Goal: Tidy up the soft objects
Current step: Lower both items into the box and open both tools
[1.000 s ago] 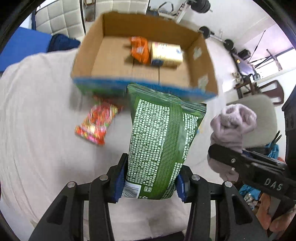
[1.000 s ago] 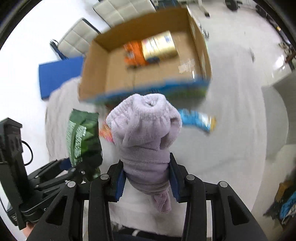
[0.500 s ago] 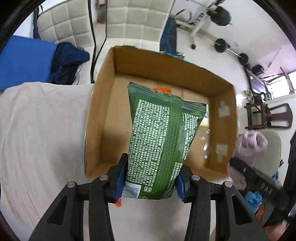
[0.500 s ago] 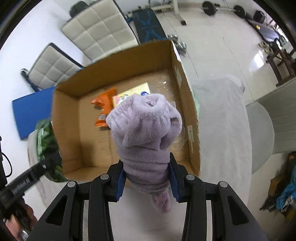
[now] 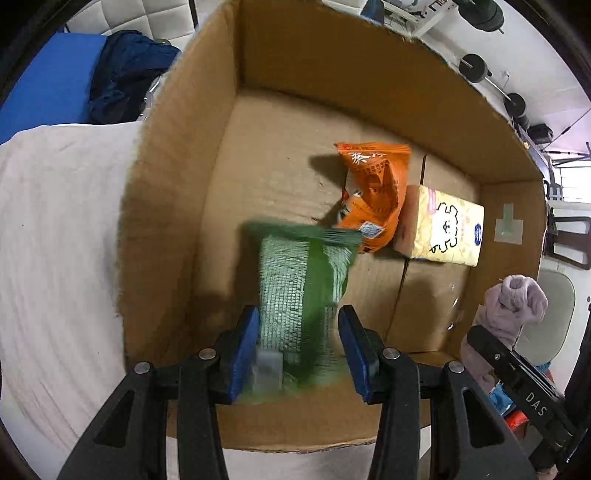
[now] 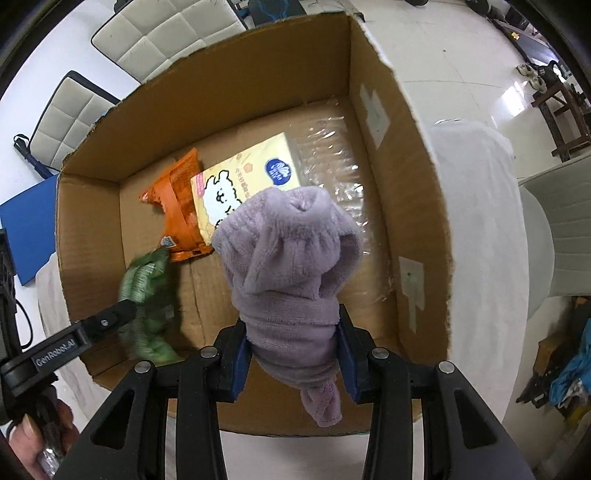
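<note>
An open cardboard box (image 5: pixel 177 192) (image 6: pixel 410 206) lies below both grippers. My left gripper (image 5: pixel 298 343) has its jaws spread, and the green snack bag (image 5: pixel 301 295) between them is blurred, dropping into the box; it also shows in the right wrist view (image 6: pixel 147 295). My right gripper (image 6: pixel 291 350) is shut on a rolled lilac fleece cloth (image 6: pixel 291 258), held over the box's near right part; the cloth also shows in the left wrist view (image 5: pixel 509 306). An orange snack bag (image 5: pixel 373 192) (image 6: pixel 181 210) and a yellow tissue pack (image 5: pixel 439 225) (image 6: pixel 243 184) lie on the box floor.
The box stands on a table with a pale cloth (image 5: pixel 55 240) (image 6: pixel 480 206). Padded chairs (image 6: pixel 155 33) and a blue mat (image 5: pixel 40 85) are behind it. Gym weights (image 5: pixel 476 66) sit on the floor beyond. A grey chair (image 6: pixel 565 221) is at the right.
Both grippers moved forward and down over the box. My left gripper's jaws opened and the green bag slipped down from them, blurred. The lilac cloth stays gripped.
</note>
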`<state>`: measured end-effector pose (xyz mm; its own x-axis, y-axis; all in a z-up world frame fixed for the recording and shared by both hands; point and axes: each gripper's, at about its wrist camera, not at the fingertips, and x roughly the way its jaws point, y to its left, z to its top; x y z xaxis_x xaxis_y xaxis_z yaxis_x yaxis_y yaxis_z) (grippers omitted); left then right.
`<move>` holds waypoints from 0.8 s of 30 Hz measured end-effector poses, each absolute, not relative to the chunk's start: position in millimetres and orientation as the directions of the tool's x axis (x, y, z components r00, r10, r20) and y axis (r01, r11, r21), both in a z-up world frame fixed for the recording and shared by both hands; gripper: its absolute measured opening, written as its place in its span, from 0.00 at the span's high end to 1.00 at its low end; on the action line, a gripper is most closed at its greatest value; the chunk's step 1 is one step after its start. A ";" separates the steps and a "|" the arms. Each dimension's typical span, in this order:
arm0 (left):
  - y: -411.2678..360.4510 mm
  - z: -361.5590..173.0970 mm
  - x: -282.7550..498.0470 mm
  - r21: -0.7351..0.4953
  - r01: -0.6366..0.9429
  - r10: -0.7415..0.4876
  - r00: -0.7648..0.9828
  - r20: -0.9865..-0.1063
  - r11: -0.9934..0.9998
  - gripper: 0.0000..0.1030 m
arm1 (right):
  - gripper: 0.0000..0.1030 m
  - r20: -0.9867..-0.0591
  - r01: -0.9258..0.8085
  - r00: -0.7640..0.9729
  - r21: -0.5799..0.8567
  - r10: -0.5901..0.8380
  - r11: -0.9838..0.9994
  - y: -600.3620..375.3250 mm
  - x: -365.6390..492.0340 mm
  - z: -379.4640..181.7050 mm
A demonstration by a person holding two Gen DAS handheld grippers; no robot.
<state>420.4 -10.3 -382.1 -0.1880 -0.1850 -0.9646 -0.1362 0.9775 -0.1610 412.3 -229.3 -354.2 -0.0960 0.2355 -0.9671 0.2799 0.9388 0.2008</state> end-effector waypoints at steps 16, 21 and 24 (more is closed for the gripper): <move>-19.3 -362.6 405.8 -0.130 -0.096 -0.147 -0.196 -0.970 0.987 0.56 | 0.26 -0.948 0.215 -0.146 0.249 0.283 0.944 -207.2 402.2 -354.6; -11.1 -340.9 391.6 -0.124 -0.091 -0.136 -0.144 -0.980 0.988 0.44 | 0.26 -0.955 0.181 -0.130 0.243 0.268 0.953 -210.3 389.2 -335.8; -12.1 -329.1 383.2 -0.120 -0.074 -0.127 -0.108 -0.986 0.990 0.24 | 0.07 -0.954 0.162 -0.118 0.256 0.276 0.953 -211.9 379.0 -324.8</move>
